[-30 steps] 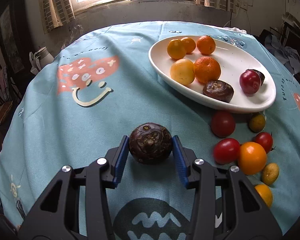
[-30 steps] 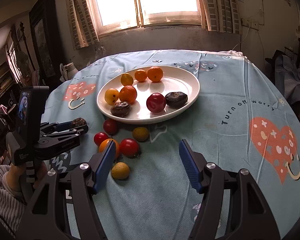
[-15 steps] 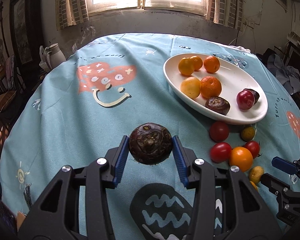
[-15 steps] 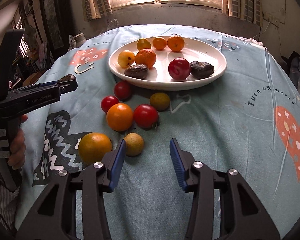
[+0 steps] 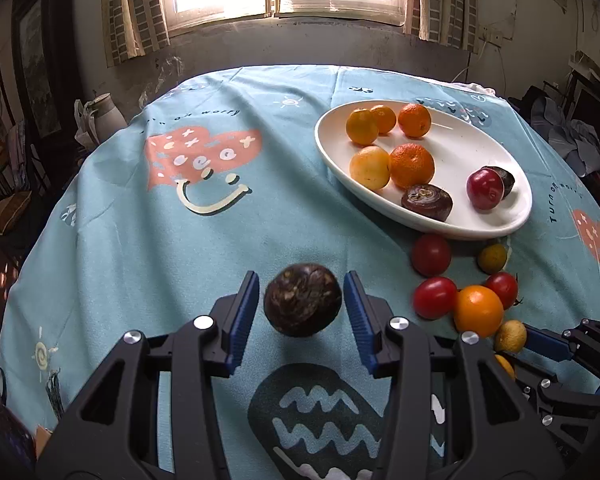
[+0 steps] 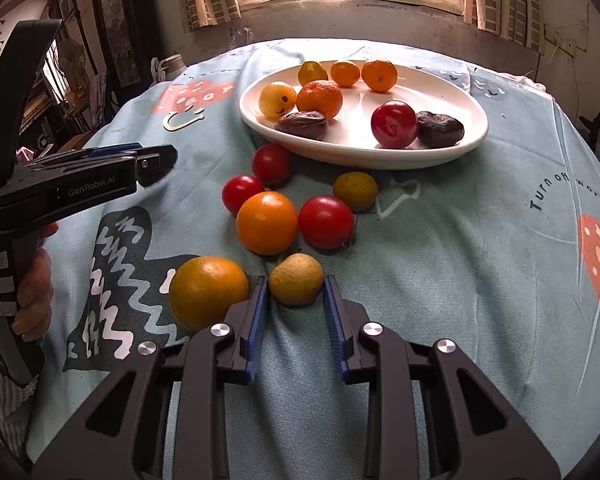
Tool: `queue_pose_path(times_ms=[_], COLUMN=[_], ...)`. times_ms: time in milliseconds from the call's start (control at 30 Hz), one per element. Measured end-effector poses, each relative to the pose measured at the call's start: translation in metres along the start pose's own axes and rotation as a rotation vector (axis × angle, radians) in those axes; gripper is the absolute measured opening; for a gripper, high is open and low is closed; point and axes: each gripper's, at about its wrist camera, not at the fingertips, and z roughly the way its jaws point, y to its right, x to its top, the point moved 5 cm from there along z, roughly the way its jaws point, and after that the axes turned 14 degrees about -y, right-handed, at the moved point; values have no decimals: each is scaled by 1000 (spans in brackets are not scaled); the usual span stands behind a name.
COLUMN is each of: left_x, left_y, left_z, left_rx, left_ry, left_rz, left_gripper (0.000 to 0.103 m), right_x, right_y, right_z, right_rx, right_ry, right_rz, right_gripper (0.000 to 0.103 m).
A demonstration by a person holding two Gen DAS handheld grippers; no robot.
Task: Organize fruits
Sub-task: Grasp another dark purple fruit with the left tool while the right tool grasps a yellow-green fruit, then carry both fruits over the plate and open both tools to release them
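Observation:
My left gripper (image 5: 302,310) has opened around a dark purple fruit (image 5: 302,300); small gaps show between the fruit and both blue pads, and it looks to be in mid-air above the cloth. My right gripper (image 6: 296,304) is open, its fingers on either side of a small yellow-brown fruit (image 6: 296,279) on the table, not clamped. A white oval plate (image 5: 512,216) holds oranges, two dark fruits and a red one; it also shows in the right wrist view (image 6: 470,140). Loose tomatoes (image 6: 326,222) and oranges (image 6: 267,223) lie in front of the plate.
A large orange (image 6: 208,292) sits just left of my right gripper's left finger. The left gripper's body (image 6: 80,184) and the holding hand are at the left of the right wrist view. The round table has a light blue printed cloth (image 5: 160,240). A white jug (image 5: 106,118) stands beyond the far left edge.
My left jaws have opened and the dark fruit has turned between them. My right gripper has moved forward and down so its fingers flank the small yellow-brown fruit, and narrowed.

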Motion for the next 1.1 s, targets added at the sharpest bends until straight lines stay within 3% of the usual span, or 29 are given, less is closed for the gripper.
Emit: queue_pose_path(times_ms=[233, 433, 533, 700, 833, 1000, 1100], left_x=[-1, -3, -4, -9, -7, -4, 7], left_y=[3, 7, 13, 17, 6, 5, 10], left_z=[1, 14, 22, 31, 32, 13, -9], left_rx=[3, 25, 39, 40, -28, -19, -11], left_ry=[-2, -43, -66, -99, -110, -37, 37], left_rz=[16, 34, 61, 85, 25, 14, 14], left_gripper=[45, 45, 55, 57, 44, 44, 44], right_x=[4, 6, 6, 6, 6, 7, 11], right_y=[14, 23, 21, 22, 22, 25, 36], right_z=[-20, -22, -24, -25, -25, -30, -45], right_rx=[3, 9, 8, 8, 8, 2, -5], right_ry=[64, 64, 67, 69, 70, 87, 141], right_rz=[55, 91, 81, 84, 85, 94, 123], right_gripper=[28, 28, 28, 28, 28, 28, 28])
